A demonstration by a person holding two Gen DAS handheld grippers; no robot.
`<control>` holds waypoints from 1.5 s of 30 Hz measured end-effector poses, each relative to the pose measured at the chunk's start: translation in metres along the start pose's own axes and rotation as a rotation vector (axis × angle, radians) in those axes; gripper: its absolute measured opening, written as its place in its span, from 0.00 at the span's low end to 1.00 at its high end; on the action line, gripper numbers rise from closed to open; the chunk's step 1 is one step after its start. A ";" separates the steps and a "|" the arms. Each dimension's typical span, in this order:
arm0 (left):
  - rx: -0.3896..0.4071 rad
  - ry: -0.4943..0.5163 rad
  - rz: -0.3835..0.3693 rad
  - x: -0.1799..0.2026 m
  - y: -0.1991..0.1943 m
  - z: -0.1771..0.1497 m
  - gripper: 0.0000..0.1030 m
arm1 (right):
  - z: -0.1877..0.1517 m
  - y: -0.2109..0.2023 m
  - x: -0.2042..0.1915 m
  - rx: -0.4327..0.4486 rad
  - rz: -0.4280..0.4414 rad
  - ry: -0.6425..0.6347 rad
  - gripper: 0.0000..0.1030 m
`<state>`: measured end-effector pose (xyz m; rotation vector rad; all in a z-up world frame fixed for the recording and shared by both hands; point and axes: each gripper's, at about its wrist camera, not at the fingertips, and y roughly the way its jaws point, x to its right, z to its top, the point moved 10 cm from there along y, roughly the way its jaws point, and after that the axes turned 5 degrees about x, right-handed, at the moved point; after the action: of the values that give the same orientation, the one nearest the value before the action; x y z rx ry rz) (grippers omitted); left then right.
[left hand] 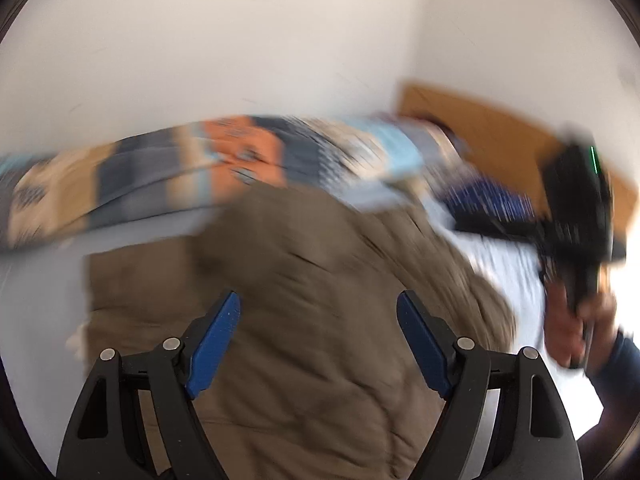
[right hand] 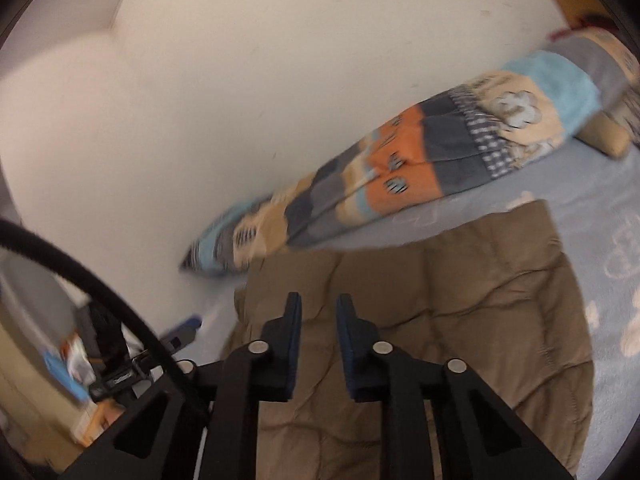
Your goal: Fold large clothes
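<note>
Left claw (left hand: 319,334): blue pads wide apart, nothing gripped, hovering over the brown quilted garment (left hand: 304,300). Garment lies flat on the bed (right hand: 600,216), just beside the patchwork duvet (right hand: 400,172) along the wall. Right claw (right hand: 319,342): pads a narrow gap apart, empty, above the garment's near edge.

Bedroom in a home. A bed with a pale blue sheet (right hand: 592,208) fills the lower right of the right wrist view; a patchwork duvet (right hand: 420,168) lies rolled along the plain white wall (right hand: 280,60). A brown quilted garment (right hand: 460,300) is spread on the sheet. A wooden headboard (left hand: 480,120) shows at the right of the left wrist view.
</note>
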<state>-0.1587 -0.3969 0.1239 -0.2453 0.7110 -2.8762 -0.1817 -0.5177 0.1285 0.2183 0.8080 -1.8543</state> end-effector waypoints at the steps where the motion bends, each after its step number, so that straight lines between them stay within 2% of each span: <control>1: -0.020 0.041 -0.009 0.012 0.008 -0.007 0.78 | -0.007 0.005 -0.008 -0.024 -0.001 -0.042 0.17; 3: -0.054 0.071 0.010 0.019 0.020 -0.017 0.78 | -0.021 0.014 -0.021 -0.070 0.018 -0.090 0.16; 4: -0.072 0.065 0.032 0.016 0.028 -0.022 0.78 | -0.029 0.020 -0.023 -0.098 0.000 -0.116 0.16; 9: -0.129 -0.080 0.119 -0.014 0.050 -0.036 0.78 | -0.058 0.044 -0.014 -0.184 -0.092 -0.190 0.15; 13: -0.186 -0.147 0.164 -0.027 0.065 -0.053 0.79 | -0.071 0.063 0.004 -0.219 -0.154 -0.173 0.15; 17: -0.222 -0.147 0.220 -0.036 0.079 -0.063 0.83 | -0.083 0.086 0.029 -0.261 -0.224 -0.129 0.15; 23: -0.274 -0.197 0.232 -0.048 0.093 -0.079 0.85 | -0.098 0.103 0.050 -0.310 -0.284 -0.106 0.11; 30: -0.299 -0.210 0.249 -0.048 0.098 -0.083 0.85 | -0.105 0.109 0.064 -0.311 -0.305 -0.081 0.06; 32: -0.282 -0.217 0.257 -0.045 0.092 -0.077 0.85 | -0.105 0.106 0.062 -0.310 -0.316 -0.084 0.06; 36: -0.243 -0.268 0.232 -0.046 0.082 -0.058 0.85 | -0.091 0.093 0.049 -0.283 -0.297 -0.089 0.07; 40: -0.218 -0.307 0.218 -0.056 0.070 -0.046 0.85 | -0.057 0.063 0.046 -0.200 -0.302 -0.086 0.10; 42: -0.222 -0.330 0.220 -0.063 0.069 -0.048 0.85 | -0.043 0.047 0.057 -0.165 -0.359 -0.098 0.12; 45: -0.231 -0.379 0.201 -0.067 0.074 -0.056 0.85 | -0.037 0.036 0.083 -0.170 -0.442 -0.083 0.12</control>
<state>-0.0954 -0.4227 0.0319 -0.6841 0.9269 -2.4557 -0.1941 -0.5651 0.0444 -0.1583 1.0093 -2.1717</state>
